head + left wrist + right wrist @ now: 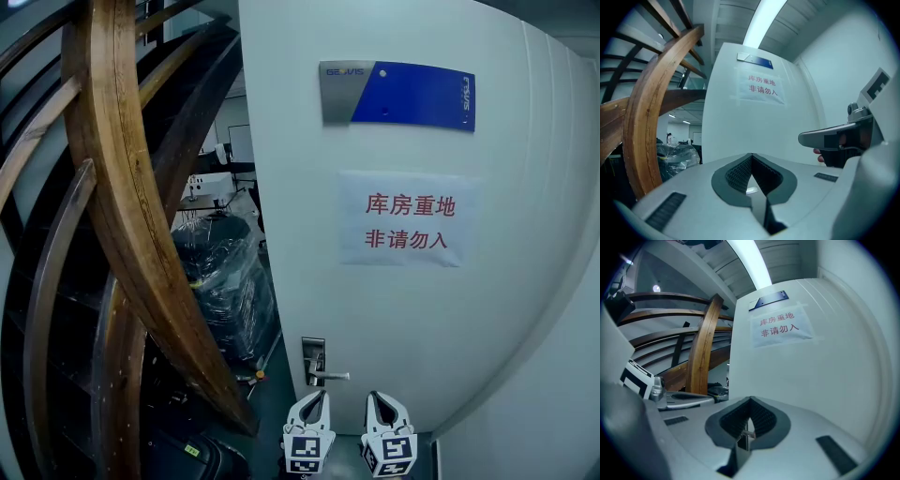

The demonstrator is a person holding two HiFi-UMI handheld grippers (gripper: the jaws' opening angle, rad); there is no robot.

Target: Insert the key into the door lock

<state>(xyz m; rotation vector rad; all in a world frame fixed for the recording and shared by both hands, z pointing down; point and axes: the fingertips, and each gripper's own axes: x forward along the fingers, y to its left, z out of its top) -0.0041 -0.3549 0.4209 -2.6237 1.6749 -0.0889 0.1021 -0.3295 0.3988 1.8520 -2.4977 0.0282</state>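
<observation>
- The left gripper [751,157] is nearest, low in the head view. Its jaws are pressed fully together with nothing between them.
- The right gripper [749,401] sits just beside it, on the right. Its jaws are closed on a small metal piece, judged to be the key [746,434], which is pinched deep between the ribbed pads. Which way the blade lies cannot be told.
- Both grippers point level at the door [422,309] and are apart from it.
- The lock plate [313,354] and lever handle [328,376] stand on the door's left edge, just above the left gripper and up and to the left of the right one. The keyhole is too small to make out.
- Step in hand, as judged: approach. The key is carried but not yet at the lock, and insertion has not begun.
- The next move calls for the right gripper to travel left and up to the lock plate, with the blade squared to the keyway. The left gripper lies close to that path and may need to give way.
- Higher on the door are a paper notice [408,220] in red characters and a blue-and-grey sign [403,94].
- To the far left, past the door edge, are curved wooden rails [122,187] and a plastic-wrapped bundle [220,272].
</observation>
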